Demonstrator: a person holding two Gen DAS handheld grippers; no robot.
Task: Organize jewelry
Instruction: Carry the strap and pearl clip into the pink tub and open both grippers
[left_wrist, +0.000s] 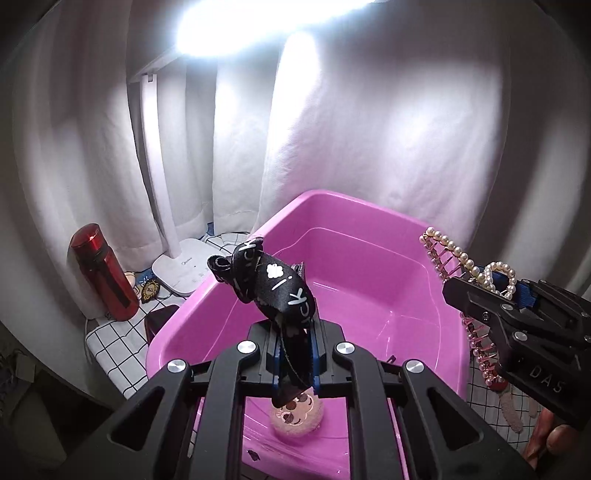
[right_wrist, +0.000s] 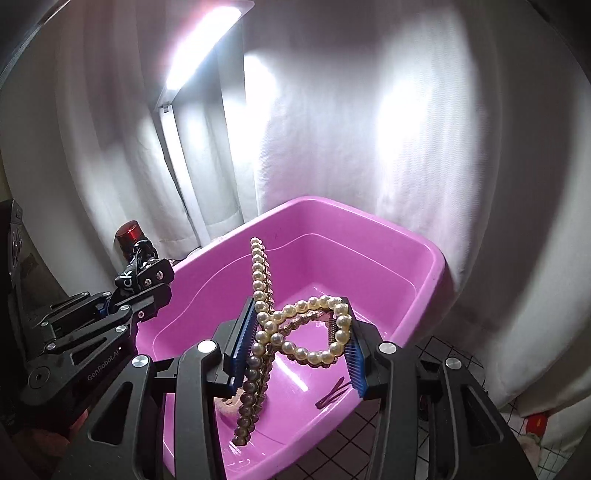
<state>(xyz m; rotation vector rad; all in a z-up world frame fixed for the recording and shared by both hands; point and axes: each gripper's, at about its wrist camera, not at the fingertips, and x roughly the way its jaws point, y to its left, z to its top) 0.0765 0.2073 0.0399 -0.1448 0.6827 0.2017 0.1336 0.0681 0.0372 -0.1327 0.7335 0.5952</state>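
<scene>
I have both tools loaded and poised over the pink plastic tub (left_wrist: 369, 258), which I take to be the collecting bin for this tidy-up. My left gripper (left_wrist: 295, 354) is clamped fully closed on a black printed ribbon hair bow (left_wrist: 275, 284); the fabric is thin, so the jaws have to pinch right down to keep it, and the bow stands up above the fingertips while its tail hangs below, just over the tub's near rim. My right gripper (right_wrist: 301, 343) is closed partway on a pearl hair clip (right_wrist: 314, 328), its blue pads (right_wrist: 243, 343) pressing on either side of the heart-shaped loop of pearls, with the long toothed bar of the clip (right_wrist: 258, 295) running up and down past the jaws; gripping the loop across its width looks like the steadiest hold on such an awkward shape. Already lying in the tub are a round fuzzy cartoon-face hair accessory (left_wrist: 297, 411) at the near end and a small dark hairpin (right_wrist: 332, 393) on the floor under my right tool. I judge both pieces are positioned for release into the tub, and I'd watch that the clip's teeth don't snag the pads on letting go.
</scene>
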